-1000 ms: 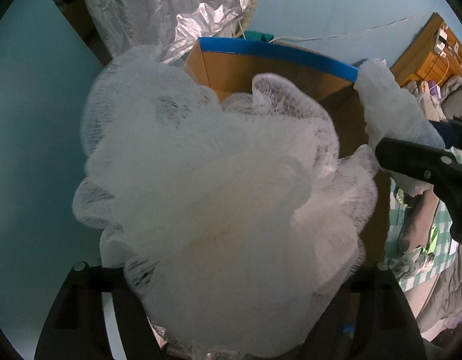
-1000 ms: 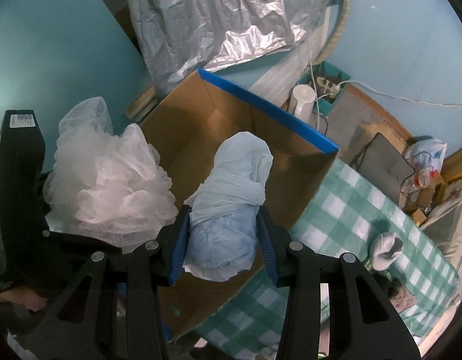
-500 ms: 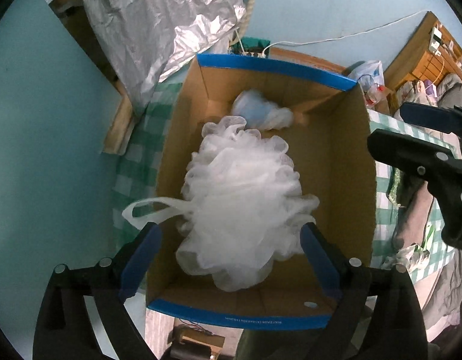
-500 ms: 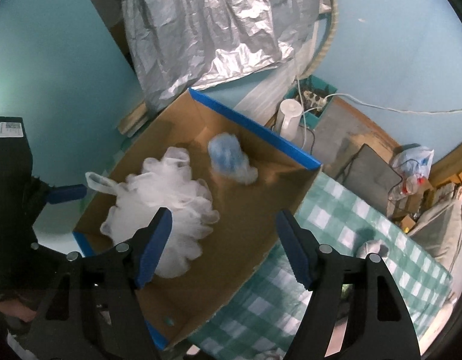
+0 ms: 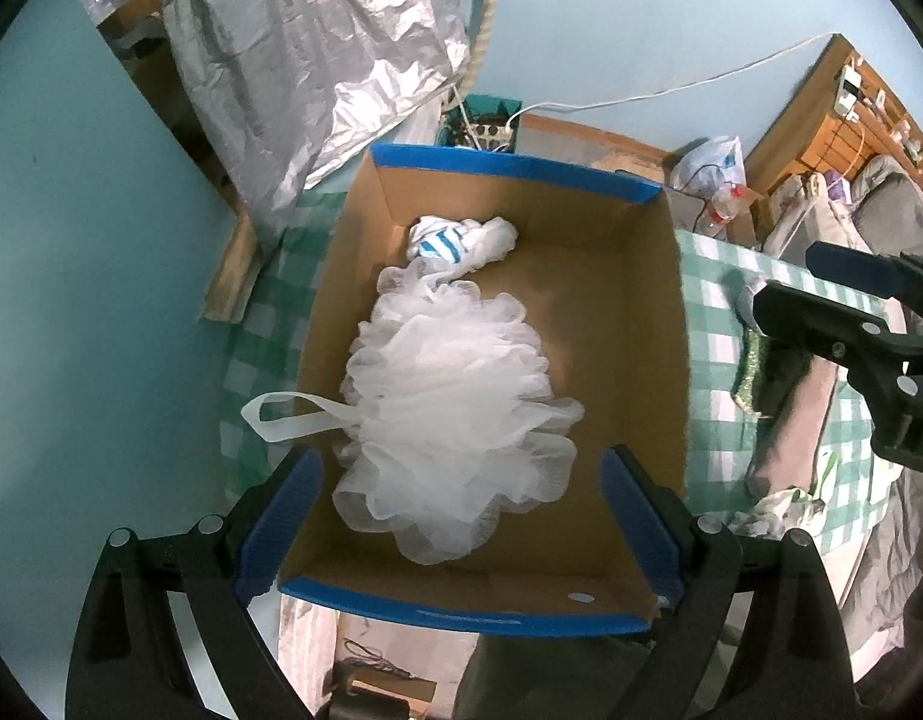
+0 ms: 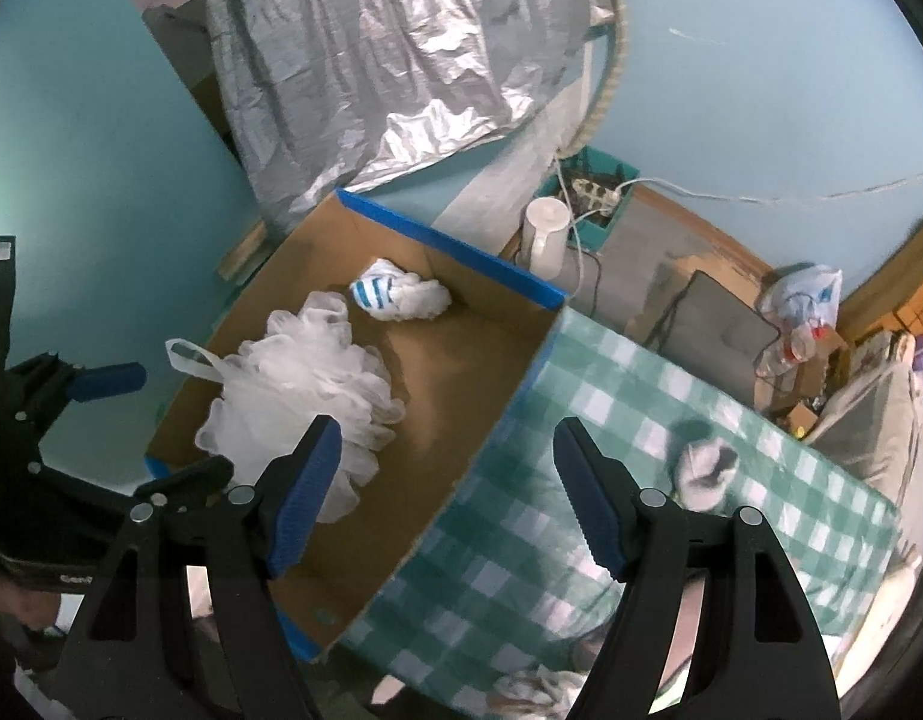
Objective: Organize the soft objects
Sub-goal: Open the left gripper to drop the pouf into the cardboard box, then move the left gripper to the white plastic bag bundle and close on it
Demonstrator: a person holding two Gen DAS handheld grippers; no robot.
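A white mesh bath pouf [image 5: 449,414] lies in the cardboard box [image 5: 629,324] with blue tape on its rim. It also shows in the right wrist view [image 6: 299,378], in the same box [image 6: 461,384]. A white cloth with blue stripes [image 5: 461,243] lies at the box's far end, also in the right wrist view [image 6: 398,294]. My left gripper [image 5: 461,516] is open and empty above the box's near edge. My right gripper [image 6: 446,492] is open and empty above the box's right wall. A grey and white sock [image 6: 704,471] lies on the checked tablecloth [image 6: 611,420].
Silver foil sheeting [image 5: 317,54] hangs behind the box. A white jug [image 6: 545,237] and a power strip with cables [image 6: 593,192] are on the floor beyond. A green item [image 5: 752,369] and crumpled cloths [image 5: 779,504] lie on the tablecloth right of the box.
One second ago each gripper was shut on its soft object. Both opened, and the pouf and the striped cloth dropped into the box. Both grippers have since pulled back.
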